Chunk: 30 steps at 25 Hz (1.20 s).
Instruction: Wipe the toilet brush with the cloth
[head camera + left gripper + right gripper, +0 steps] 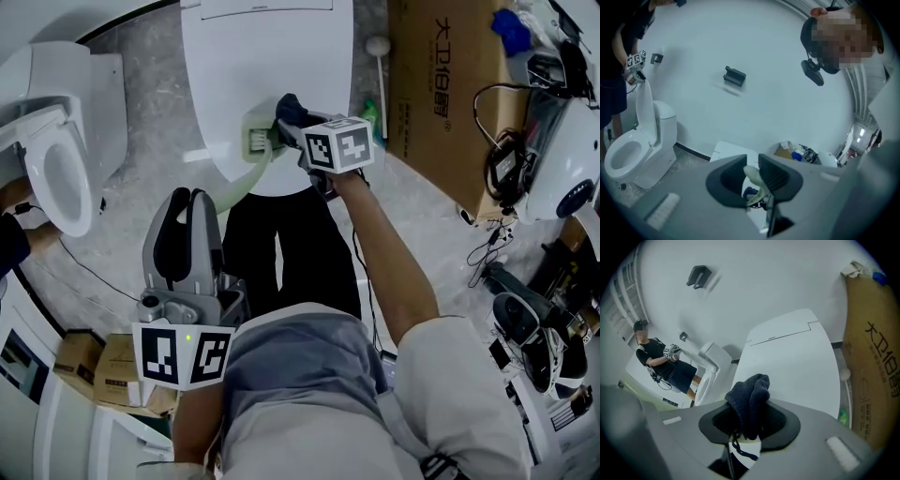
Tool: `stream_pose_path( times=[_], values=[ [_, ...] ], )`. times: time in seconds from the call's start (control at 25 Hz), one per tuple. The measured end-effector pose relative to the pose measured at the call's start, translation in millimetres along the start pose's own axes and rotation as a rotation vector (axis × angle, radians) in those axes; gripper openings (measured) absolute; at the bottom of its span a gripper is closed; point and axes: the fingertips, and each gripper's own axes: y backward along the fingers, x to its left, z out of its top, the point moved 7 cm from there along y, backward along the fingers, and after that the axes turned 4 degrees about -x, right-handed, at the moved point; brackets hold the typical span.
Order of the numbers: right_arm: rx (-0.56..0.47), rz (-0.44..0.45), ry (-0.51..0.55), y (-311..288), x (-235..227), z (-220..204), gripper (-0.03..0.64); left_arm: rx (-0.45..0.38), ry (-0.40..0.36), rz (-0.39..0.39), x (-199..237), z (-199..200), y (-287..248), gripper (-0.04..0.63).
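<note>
Centrally, a white toilet (267, 56) with its lid closed is recorded ahead of the person. A brown box (450, 84) is noted to its right, and a second toilet (56, 159), seat exposed, to the far left on the grey floor.

The right arm (394, 272) is stretched forward and bare from the sleeve onward, so that the right gripper (283, 129) is carried over the near edge of the lid. The left forearm (195, 427) is kept low and close to the body, and the left gripper (190, 202) is pointed forward, well short of the lid.

The left gripper (751, 169) is found clamped on the pale green handle of the brush (754, 178). From there the handle is seen to curve forward and to the right, and the brush (255, 139) ends with its bristled head at the lid's near edge.

The right gripper (750, 414) is found closed on a dark knitted cloth (750, 397), which is bunched and stands up between the pads. The cloth (289, 106) is held just beside the brush head, on its right. Contact between the two cannot be confirmed.
</note>
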Motion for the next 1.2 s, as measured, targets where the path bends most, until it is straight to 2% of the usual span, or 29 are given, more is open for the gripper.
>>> stream_pose_path(
  times=[0.36,0.6,0.8,0.96,1.2],
  values=[
    [-0.031,0.027,-0.080,14,16,5,0.112,0.002,-0.007,-0.007,-1,2,-2,0.000],
    [-0.031,0.047,-0.045,22,24,7,0.112,-0.001,-0.007,-0.010,-1,2,-1,0.000],
    [-0.019,0.058,0.020,24,28,11,0.112,-0.015,0.009,-0.002,-1,3,-4,0.000],
    [-0.014,0.125,0.068,22,35,17,0.112,-0.019,0.016,0.000,1,4,-5,0.000],
    [0.081,0.163,0.252,5,49,22,0.112,-0.027,0.032,0.002,3,4,-6,0.000]
  ],
)
